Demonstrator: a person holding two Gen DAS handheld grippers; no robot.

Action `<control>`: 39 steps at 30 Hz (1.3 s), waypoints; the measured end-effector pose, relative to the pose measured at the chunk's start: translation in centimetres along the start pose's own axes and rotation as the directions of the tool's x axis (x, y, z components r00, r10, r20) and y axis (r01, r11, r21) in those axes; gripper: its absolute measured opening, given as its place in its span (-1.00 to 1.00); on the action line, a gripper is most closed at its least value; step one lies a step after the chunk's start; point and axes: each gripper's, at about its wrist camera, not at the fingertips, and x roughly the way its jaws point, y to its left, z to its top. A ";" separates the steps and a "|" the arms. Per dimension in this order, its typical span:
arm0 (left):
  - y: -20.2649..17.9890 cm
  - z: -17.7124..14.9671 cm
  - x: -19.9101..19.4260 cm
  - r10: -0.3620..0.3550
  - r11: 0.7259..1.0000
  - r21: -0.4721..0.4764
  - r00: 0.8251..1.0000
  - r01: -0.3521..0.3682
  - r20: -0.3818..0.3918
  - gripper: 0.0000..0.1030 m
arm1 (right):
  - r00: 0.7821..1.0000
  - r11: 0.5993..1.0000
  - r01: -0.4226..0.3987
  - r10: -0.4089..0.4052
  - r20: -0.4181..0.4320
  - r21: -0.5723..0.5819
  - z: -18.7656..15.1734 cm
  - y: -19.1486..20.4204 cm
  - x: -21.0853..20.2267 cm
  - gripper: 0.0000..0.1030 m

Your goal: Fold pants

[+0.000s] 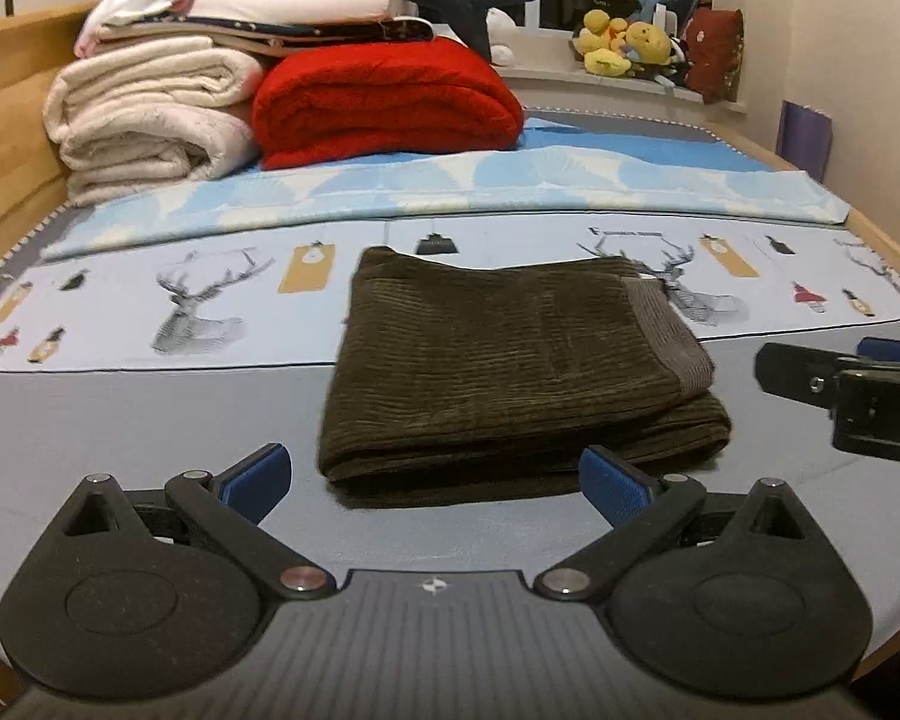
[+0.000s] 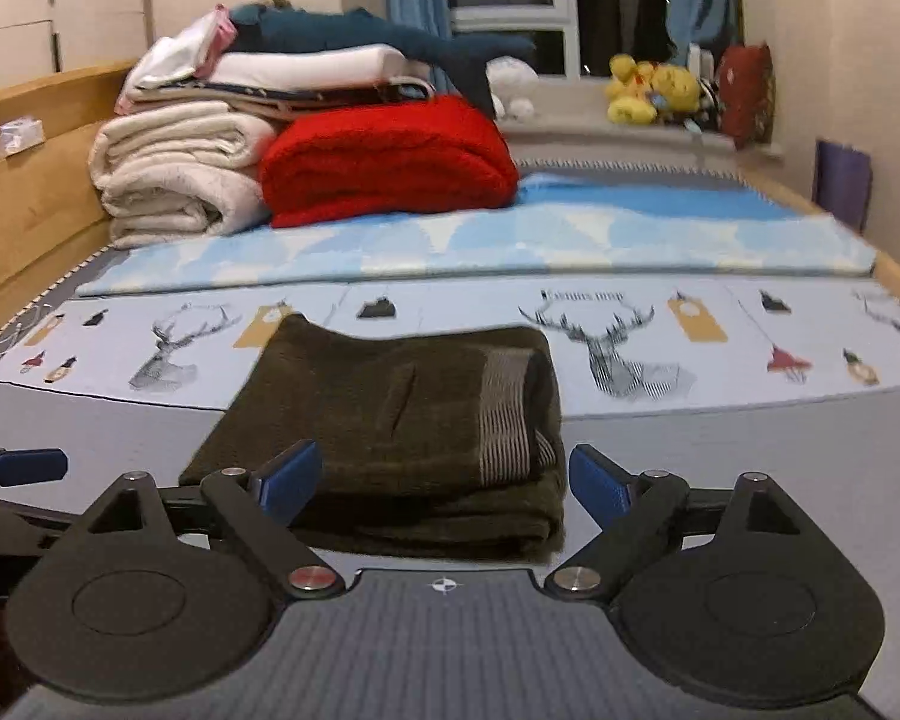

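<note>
Dark olive corduroy pants (image 1: 510, 372) lie folded into a compact rectangle on the bed, with a grey ribbed waistband on their right side. They also show in the right wrist view (image 2: 402, 420). My left gripper (image 1: 435, 480) is open and empty, just in front of the pants' near edge. My right gripper (image 2: 444, 480) is open and empty, its fingers on either side of the near right corner of the pants. The right gripper also shows at the right edge of the left wrist view (image 1: 858, 384).
The bed has a grey and deer-print sheet (image 1: 150, 408) and a light blue blanket (image 1: 450, 192). A red blanket (image 1: 384, 102) and cream blankets (image 1: 150, 120) are stacked at the back left. Plush toys (image 1: 624, 42) sit on the windowsill. A wooden bed rail (image 1: 6, 138) runs along the left.
</note>
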 end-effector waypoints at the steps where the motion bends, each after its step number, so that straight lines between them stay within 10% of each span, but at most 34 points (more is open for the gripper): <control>1: 0.0 0.1 0.1 0.003 1.000 -0.006 1.000 -0.003 -0.002 0.99 | 1.000 1.000 0.001 -0.001 0.001 0.005 0.1 0.0 0.1 0.75; 39: 0.3 0.5 1.7 0.023 0.999 -0.027 0.998 -0.024 -0.053 0.99 | 1.000 0.999 0.013 -0.014 -0.026 -0.053 -0.4 0.5 1.7 0.75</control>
